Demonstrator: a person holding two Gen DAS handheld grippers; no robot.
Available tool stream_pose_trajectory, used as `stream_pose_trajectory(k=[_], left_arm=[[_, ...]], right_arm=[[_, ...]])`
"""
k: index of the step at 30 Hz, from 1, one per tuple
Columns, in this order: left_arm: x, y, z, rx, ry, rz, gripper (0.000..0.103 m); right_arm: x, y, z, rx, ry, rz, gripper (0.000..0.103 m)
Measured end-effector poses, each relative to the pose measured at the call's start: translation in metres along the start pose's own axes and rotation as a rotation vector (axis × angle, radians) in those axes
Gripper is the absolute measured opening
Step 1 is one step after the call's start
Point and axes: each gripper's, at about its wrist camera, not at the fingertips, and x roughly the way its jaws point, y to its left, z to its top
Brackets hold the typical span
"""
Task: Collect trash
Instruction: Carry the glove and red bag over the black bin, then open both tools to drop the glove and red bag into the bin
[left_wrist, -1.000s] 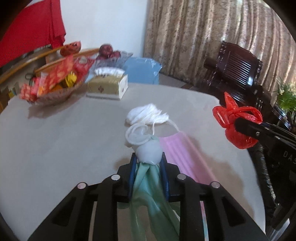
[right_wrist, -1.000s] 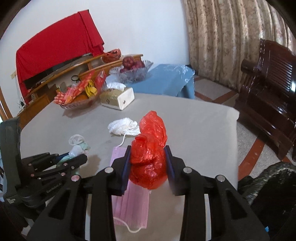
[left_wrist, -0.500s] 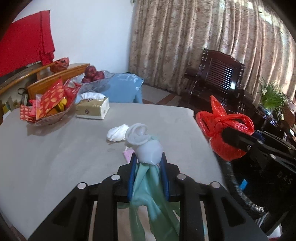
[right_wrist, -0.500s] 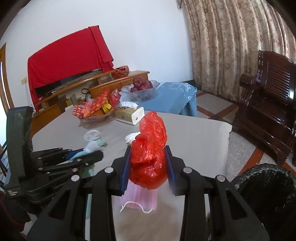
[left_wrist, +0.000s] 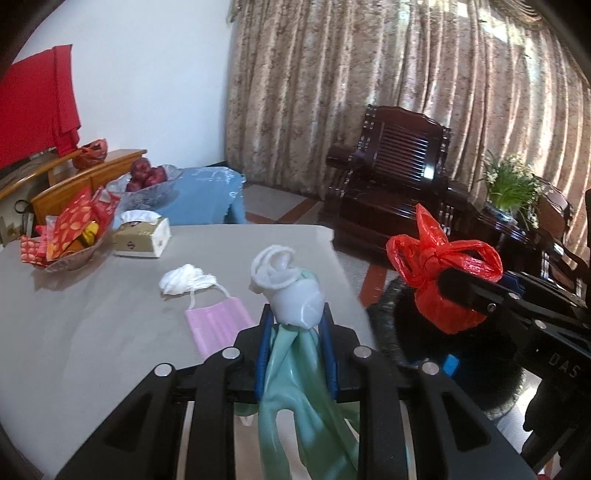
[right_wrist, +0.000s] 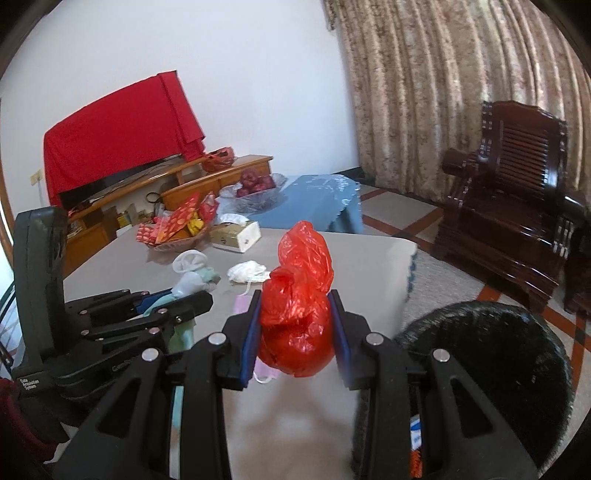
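My left gripper (left_wrist: 295, 328) is shut on a pale green and white rubber glove (left_wrist: 295, 302), held above the grey table (left_wrist: 92, 332). The glove also shows in the right wrist view (right_wrist: 195, 277). My right gripper (right_wrist: 297, 325) is shut on a knotted red plastic bag (right_wrist: 299, 306), held near the table's right edge beside a black trash bin (right_wrist: 498, 362). The red bag (left_wrist: 439, 269) also shows in the left wrist view, over the bin (left_wrist: 399, 332). A pink face mask (left_wrist: 218, 325) and a white crumpled wad (left_wrist: 184, 284) lie on the table.
A tissue box (left_wrist: 142, 236), a snack basket (left_wrist: 66, 240) and a fruit bowl (left_wrist: 147, 184) on a blue-covered stand sit at the far side. Dark wooden armchairs (right_wrist: 509, 214) stand by the curtain at the right.
Both grippers have risen and swung right with their loads. The glove has lifted off the table, and the red bag has come beside the bin.
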Motion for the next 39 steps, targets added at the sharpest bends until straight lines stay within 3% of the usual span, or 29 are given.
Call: stream_pose_trajectory(k=[13,24,32,39], left_arm=[[0.007,-0.071,0.0,0.091,-0.005,-0.091,0.024],[0.041,-0.137,-0.007,0.175,0.031,-0.195,0.025],[0.081,-0.186,-0.016,0.237,0.076,-0.27,0.025],[0.116,-0.207,-0.02,0.28,0.091,-0.283,0.025]], right_arm=[[-0.047,-0.052,-0.026,0.07,-0.026,-0.118,0.034],[-0.077,-0.107,-0.05,0.118,-0.035,-0.257,0.034],[-0.073,-0.154,-0.078,0.177,0.016,-0.343,0.034],[-0.058,-0.19,-0.102,0.237,0.058,-0.382,0.034]])
